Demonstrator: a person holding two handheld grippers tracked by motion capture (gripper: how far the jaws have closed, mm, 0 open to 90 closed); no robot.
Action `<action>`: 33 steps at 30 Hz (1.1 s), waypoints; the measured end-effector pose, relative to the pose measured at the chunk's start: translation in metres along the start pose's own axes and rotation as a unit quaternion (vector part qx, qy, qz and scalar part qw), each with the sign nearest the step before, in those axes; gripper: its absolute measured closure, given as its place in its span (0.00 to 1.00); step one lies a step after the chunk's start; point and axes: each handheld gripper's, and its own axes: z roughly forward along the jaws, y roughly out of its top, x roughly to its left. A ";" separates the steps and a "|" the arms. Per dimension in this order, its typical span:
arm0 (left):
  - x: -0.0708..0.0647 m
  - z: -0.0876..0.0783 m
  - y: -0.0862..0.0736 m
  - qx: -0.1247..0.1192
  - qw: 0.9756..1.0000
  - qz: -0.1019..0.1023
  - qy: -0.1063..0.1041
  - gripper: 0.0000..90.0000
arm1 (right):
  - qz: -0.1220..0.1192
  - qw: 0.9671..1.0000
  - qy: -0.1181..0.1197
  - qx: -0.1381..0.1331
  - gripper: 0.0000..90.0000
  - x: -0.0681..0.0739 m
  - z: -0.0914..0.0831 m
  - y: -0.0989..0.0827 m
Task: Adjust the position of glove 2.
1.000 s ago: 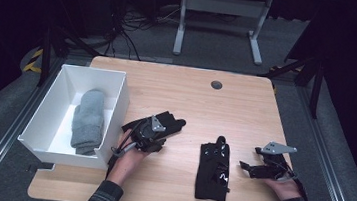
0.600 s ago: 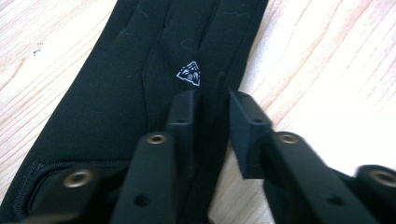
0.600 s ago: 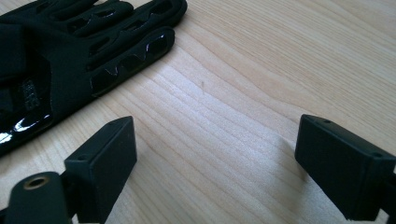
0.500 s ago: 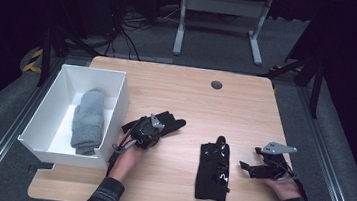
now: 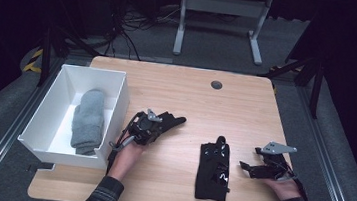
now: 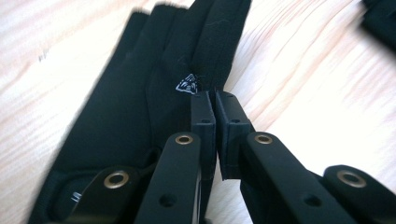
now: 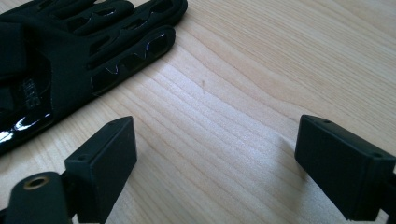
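In the high view, a white bin (image 5: 119, 97) is seen at the left edge of the desk (image 5: 226, 105), with a grey glove (image 5: 88, 120) already lying inside it. Just to the right of the bin, the left gripper (image 5: 164, 123) is laid over a black glove (image 5: 173, 120) whose fingers point toward the middle of the desk. A second black glove (image 5: 212, 172) lies flat nearer the front edge, and the right gripper (image 5: 245, 169) rests on the desk just beside it, apart from it. One glove is thus judged to be put away, while two black ones are left on the desk.

In the left gripper view, the jaws are seen together, having just been closing, with the edge of the black glove (image 6: 140, 107) pinched between the pads near a small white logo. The fabric lies flat on the wood, so the grasp is judged to be made and the lift not yet begun.

In the right gripper view, the jaws stand wide apart over bare wood, with nothing between them. The second black glove (image 7: 70, 60), with its glossy patches, is seen at the upper left, clear of the pads (image 7: 109, 154). This glove is judged untouched, its pick-up being left for later.
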 end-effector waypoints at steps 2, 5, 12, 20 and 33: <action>-0.002 -0.005 0.003 -0.011 1.000 0.001 -0.005 0.97 | 0.002 1.000 0.003 0.005 0.18 0.000 -0.001 0.002; -0.004 -0.014 0.010 -0.029 0.999 -0.008 -0.019 0.97 | 0.003 1.000 0.007 0.006 0.19 0.001 -0.001 0.003; -0.004 -0.027 0.024 -0.049 0.998 -0.015 -0.038 0.97 | 0.002 1.000 0.014 0.003 0.21 0.002 -0.003 0.004; -0.006 -0.034 0.039 -0.064 0.996 -0.024 -0.056 0.97 | -0.023 0.998 0.064 -0.012 0.76 0.019 -0.018 0.008; -0.007 -0.039 0.044 -0.067 0.995 -0.027 -0.064 0.97 | -0.077 0.982 0.170 0.036 1.00 0.060 -0.010 0.007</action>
